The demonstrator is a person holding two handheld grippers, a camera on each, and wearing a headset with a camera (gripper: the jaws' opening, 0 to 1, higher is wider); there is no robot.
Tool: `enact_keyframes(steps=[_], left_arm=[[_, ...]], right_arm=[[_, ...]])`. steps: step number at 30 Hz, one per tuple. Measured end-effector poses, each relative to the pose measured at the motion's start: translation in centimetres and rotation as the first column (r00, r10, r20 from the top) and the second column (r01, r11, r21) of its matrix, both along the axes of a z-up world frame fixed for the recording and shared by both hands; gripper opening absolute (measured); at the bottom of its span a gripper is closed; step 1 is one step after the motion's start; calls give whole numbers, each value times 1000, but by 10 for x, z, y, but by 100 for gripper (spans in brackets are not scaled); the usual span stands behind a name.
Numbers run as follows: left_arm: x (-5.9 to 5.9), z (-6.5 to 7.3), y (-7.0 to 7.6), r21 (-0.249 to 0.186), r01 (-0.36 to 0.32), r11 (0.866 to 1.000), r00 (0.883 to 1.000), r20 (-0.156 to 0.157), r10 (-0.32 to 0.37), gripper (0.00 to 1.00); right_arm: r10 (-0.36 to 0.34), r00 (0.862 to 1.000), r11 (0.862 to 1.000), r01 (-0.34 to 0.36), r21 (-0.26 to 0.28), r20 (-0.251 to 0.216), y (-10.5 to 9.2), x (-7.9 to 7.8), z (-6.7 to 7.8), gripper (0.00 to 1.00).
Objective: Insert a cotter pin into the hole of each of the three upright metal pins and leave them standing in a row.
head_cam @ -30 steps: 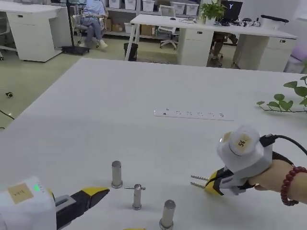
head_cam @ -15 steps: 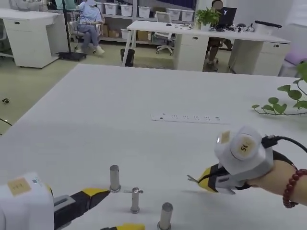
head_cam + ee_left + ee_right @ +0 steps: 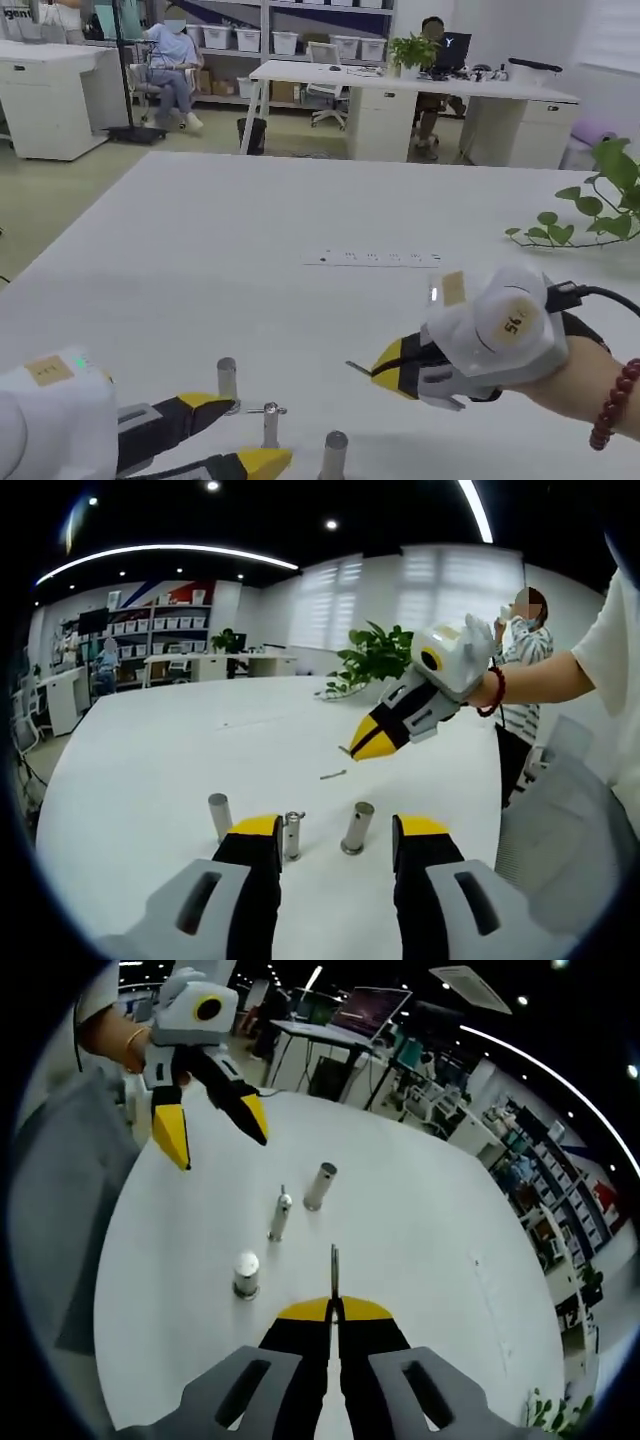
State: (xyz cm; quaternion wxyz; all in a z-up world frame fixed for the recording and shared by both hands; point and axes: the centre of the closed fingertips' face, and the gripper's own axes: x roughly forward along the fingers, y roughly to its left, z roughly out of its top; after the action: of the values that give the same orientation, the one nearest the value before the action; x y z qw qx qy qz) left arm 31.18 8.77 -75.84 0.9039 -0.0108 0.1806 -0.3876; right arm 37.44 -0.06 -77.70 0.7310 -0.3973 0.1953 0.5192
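The right gripper [image 3: 372, 368] has a rounded white housing and black jaws tipped yellow. On it sits a round tan sticker [image 3: 512, 322] with numerals; a black cable [image 3: 600, 293] leaves its rear. Just behind it are a dark red bead bracelet [image 3: 612, 405] and, further back, a white short sleeve [image 3: 620, 650]. The left gripper [image 3: 245, 432] matches it, with a tan label [image 3: 47, 371] and a green light [image 3: 78, 364].

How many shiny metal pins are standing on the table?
3, in a row: the left pin, the middle pin with a cotter pin through it, and the right pin.
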Motion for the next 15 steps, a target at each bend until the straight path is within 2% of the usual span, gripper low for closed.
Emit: enact_keyframes(steps=[9,15], left_arm=[[3,2,-9,-12,14,1000,1000,-18,-14,32],[3,3,-15,-44,15,999,999,-50,-17,27]], right_arm=[[65,998,998,-65,10,8,16,-21,8,2],[113,993,994,-112,-14,44,23,-31,9,2]])
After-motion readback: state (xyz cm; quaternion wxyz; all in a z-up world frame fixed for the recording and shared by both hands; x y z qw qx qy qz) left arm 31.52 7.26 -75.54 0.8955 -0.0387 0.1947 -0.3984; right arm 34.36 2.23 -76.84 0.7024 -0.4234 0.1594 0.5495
